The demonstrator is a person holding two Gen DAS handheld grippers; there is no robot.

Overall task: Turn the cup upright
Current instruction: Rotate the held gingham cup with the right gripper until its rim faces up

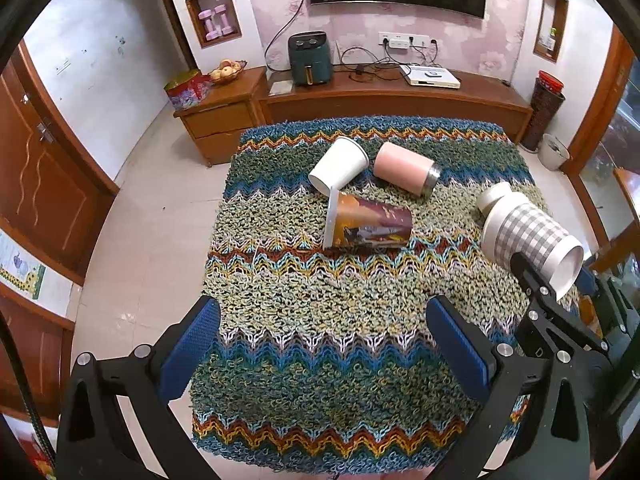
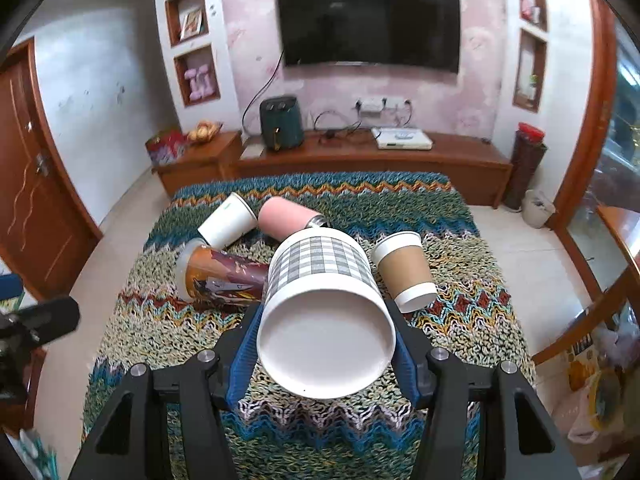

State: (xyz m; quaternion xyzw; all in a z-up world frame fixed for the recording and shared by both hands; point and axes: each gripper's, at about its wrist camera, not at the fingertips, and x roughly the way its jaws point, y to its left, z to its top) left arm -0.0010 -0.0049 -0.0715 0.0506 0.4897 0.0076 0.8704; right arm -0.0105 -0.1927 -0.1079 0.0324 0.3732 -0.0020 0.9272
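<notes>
Grey-checked cup (image 2: 320,300) clamped sideways in R gripper (image 2: 326,344) fingers, L gripper (image 1: 320,344) fingers apart; no legible writing.

Matt paper checked cup (image 2: 320,276), rough knitted cloth (image 2: 460,320)

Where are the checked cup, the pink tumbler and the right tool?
checked cup (image 2: 320,264): right wrist view, on its checked side wall.
pink tumbler (image 1: 400,166): left wrist view, on its pink body.
right tool (image 2: 326,344): right wrist view, midway between its fingertips, shut on the checked cup.
</notes>
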